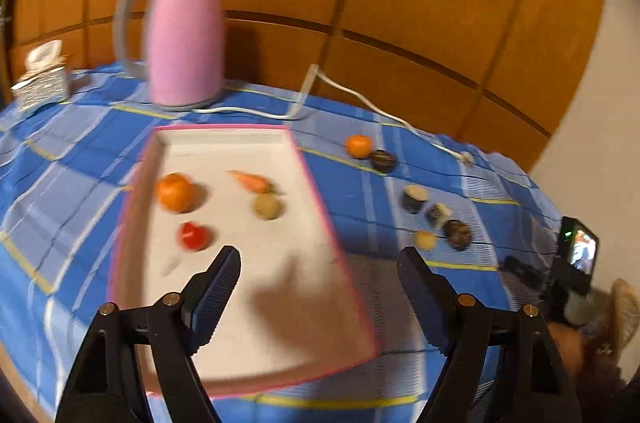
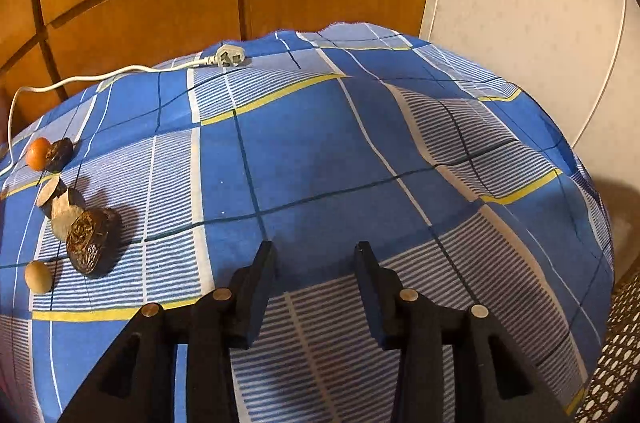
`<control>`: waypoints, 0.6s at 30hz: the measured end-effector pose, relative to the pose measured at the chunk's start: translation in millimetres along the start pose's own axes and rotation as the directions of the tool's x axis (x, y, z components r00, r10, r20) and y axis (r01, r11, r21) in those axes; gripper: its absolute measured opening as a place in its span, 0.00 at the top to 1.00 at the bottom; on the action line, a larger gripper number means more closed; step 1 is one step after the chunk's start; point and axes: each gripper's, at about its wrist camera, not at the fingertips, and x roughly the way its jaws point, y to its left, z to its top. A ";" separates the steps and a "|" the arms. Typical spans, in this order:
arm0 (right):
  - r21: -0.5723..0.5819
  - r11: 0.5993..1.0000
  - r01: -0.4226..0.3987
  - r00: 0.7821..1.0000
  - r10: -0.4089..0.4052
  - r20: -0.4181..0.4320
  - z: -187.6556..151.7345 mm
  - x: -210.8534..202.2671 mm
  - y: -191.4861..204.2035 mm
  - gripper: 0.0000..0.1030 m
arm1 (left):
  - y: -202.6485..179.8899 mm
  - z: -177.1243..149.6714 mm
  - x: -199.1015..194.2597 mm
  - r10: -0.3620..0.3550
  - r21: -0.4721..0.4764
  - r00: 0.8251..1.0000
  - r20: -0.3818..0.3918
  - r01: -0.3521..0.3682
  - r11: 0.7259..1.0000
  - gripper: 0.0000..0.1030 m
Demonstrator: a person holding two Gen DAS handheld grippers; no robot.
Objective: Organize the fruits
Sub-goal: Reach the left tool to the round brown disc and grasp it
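Left gripper (image 1: 320, 263) hovering over tray (image 1: 320, 199) near edge, fingers wide, holding nothing. Right gripper (image 2: 316, 247) fingers narrowly parted, empty, over bare table (image 2: 320, 143) middle. Loose fruits (image 2: 86, 239) lying near left edge.

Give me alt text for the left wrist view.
Open black left gripper hovers empty over a pink-rimmed white tray holding an orange, carrot, red fruit and tan round fruit; a pink kettle stands behind.
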 end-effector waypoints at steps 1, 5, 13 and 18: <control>0.005 1.000 -0.005 1.000 0.005 0.005 -0.2 0.1 -0.8 0.58 | -5.4 2.9 5.9 -0.017 0.006 1.000 -0.013 0.017 1.000 0.21; 0.011 1.000 -0.009 1.000 0.009 0.012 -2.1 -0.7 -0.9 0.57 | -31.8 19.7 40.7 -0.106 0.030 0.988 -0.110 0.110 0.994 0.23; 0.010 1.000 -0.008 1.000 0.008 0.019 -2.9 0.8 -0.3 0.56 | -70.7 60.4 127.8 -0.194 -0.021 0.940 -0.281 0.196 0.980 0.42; 0.011 1.000 -0.009 1.000 0.008 0.021 -3.5 1.8 -0.5 0.56 | -86.1 73.4 176.9 -0.207 -0.105 0.917 -0.342 0.182 0.978 0.43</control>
